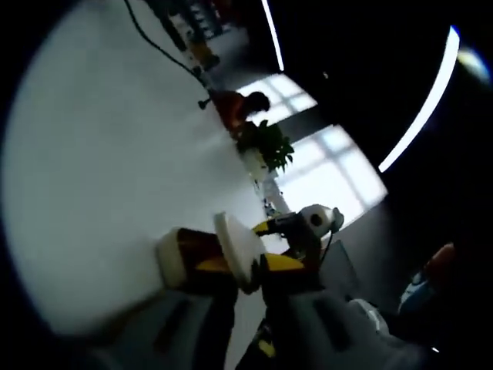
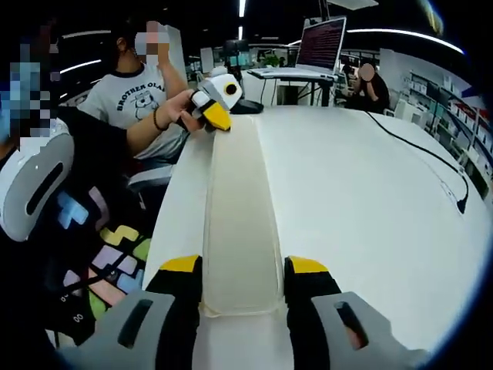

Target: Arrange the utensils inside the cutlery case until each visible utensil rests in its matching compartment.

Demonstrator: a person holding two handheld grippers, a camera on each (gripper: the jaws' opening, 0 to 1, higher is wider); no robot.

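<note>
On the white table (image 2: pixel 370 200) one long pale cutlery case (image 2: pixel 239 223) stretches between both tongs: the right gripper (image 2: pixel 243 281) clenches its near end, the left gripper (image 2: pixel 218 104) its far end. In the left gripper view that gripper (image 1: pixel 240 262) grasps the case's blurred edge; utensils cannot be made out.

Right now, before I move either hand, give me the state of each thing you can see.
Cutlery case: long cream case, held off the table between both grippers; I can't tell if it is open or shut.
Right gripper: shut on the case's near end.
Left gripper: shut on the case's far end.
Table: white, a black cable lying along its far side.
Laptop: open, screen lit.
</note>
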